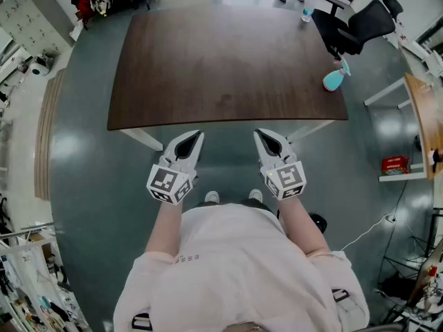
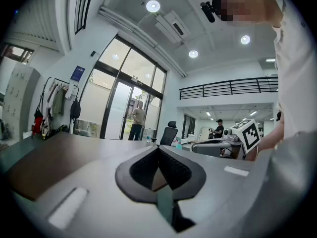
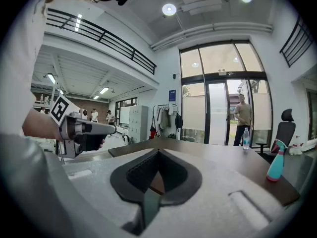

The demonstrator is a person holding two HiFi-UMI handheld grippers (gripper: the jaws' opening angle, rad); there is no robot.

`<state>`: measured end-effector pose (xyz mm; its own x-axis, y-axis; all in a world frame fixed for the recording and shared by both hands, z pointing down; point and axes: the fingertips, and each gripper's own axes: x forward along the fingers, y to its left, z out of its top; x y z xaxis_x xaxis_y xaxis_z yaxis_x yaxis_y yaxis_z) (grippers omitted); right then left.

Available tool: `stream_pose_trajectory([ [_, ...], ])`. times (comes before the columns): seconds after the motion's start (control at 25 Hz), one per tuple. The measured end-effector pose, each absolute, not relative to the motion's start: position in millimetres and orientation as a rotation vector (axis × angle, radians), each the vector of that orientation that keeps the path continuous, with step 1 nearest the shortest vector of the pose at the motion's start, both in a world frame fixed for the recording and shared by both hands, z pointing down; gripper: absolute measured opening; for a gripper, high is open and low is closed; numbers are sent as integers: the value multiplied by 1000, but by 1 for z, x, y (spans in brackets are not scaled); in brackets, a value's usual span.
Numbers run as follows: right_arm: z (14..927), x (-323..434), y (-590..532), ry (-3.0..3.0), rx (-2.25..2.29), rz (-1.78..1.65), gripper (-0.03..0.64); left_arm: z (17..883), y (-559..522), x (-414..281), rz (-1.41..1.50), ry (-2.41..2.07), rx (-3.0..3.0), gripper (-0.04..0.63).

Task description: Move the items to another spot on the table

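The left gripper and the right gripper hang side by side over the floor, just short of the near edge of the dark brown table. Each has its two fingers pressed together at the tips, with nothing between them – both are clenched and empty (each gripper's own view shows only bare tabletop through the gap behind the tips).

The spray bottle stands on the table at its right edge, near the front right corner. It is well apart from both sets of fingers, ahead of them and off to the right, nearer the right gripper than the left. It stands upright, so its long axis runs straight up from the tabletop, with the teal body below and the pale spray head on top – which way the nozzle points is too small to tell.

The water bottle is at the table's far right corner, also upright, cap up, and farther still from the fingers. A black chair stands on the floor just beyond that corner.
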<state>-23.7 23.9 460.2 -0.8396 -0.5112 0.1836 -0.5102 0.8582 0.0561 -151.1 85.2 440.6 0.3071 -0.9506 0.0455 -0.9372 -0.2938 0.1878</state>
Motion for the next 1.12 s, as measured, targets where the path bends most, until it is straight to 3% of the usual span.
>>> stream_pose_trajectory([
  [0.76,470,-32,21,-2793,961,68,-8,452,81,-170,-117,-1654,2413,15],
  [1.12,479,0,2,-2738,1124,145,-8,461,45,-151,-75,-1539,2473,15],
])
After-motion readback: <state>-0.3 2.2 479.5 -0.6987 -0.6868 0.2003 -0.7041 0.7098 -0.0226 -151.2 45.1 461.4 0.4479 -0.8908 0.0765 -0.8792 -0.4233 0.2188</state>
